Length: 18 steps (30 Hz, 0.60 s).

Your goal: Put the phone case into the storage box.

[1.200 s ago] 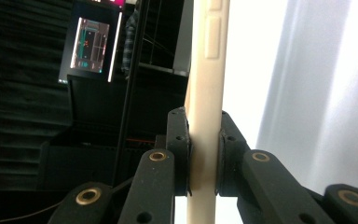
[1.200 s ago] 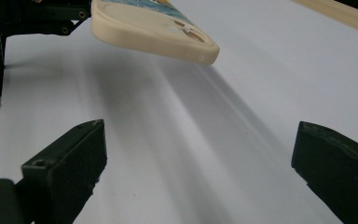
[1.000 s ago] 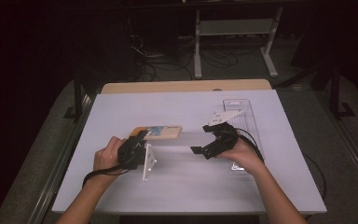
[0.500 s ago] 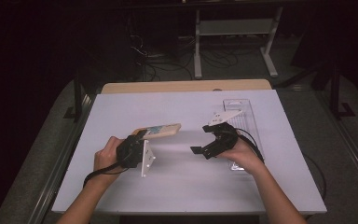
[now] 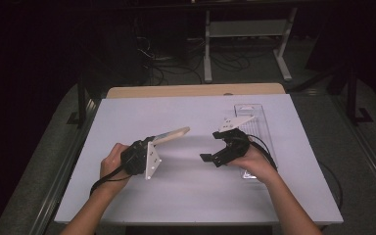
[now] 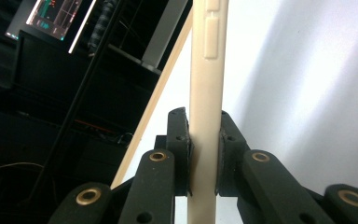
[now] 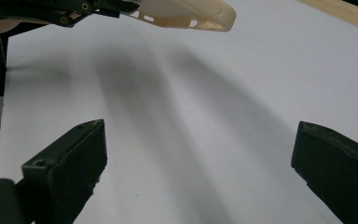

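Plenty of open white table (image 5: 196,196) along the near edge and across the upper left of the high view, so a hand could slide through either spot. The gap at the centre of the frame is bare too, pinched between the left gripper (image 5: 149,147), holding a cream phone case (image 5: 171,134) up off the surface, and the right gripper (image 5: 214,149) with its jaws spread wide. Over at the right, a clear tray (image 5: 254,117) lies flat near the table edge, under that right hand (image 5: 254,161), blocking that lane.
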Each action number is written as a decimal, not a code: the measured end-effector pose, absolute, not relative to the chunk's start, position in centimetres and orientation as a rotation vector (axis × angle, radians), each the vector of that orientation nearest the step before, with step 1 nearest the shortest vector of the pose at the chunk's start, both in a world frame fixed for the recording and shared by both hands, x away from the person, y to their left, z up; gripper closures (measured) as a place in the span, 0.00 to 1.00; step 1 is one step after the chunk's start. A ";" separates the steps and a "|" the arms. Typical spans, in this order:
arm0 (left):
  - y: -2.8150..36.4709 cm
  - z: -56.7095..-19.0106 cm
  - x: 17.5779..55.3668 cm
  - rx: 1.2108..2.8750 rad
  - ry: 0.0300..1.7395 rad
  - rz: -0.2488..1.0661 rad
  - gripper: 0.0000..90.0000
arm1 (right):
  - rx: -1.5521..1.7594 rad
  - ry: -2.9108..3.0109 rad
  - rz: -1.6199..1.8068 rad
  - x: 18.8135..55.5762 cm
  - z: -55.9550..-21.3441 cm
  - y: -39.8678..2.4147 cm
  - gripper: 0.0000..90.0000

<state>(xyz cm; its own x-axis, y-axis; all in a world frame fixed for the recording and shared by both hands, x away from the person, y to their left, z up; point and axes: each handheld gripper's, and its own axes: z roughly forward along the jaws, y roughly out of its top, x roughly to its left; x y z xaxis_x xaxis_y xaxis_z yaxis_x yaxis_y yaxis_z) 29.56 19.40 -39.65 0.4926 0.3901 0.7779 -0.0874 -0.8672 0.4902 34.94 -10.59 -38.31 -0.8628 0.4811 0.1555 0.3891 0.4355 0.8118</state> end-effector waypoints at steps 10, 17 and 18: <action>19.3 -39.5 29.6 2.272 0.267 1.325 0.88 | 0.798 2.587 1.419 35.0 -38.3 -10.5 0.03; 19.4 -39.4 29.7 2.255 0.308 1.291 0.88 | 0.797 2.589 1.421 35.0 -38.3 -10.5 0.03; 19.4 -39.3 29.7 2.253 0.319 1.280 0.88 | 0.797 2.589 1.421 35.0 -38.3 -10.5 0.03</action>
<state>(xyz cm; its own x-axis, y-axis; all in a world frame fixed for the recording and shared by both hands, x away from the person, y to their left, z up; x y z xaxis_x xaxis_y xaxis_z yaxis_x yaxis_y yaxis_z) 29.72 19.39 -39.32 0.5247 0.4448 0.7259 -0.0519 -0.8344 0.5488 35.01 -10.53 -38.34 -0.8610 0.4789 0.1715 0.4019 0.4337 0.8065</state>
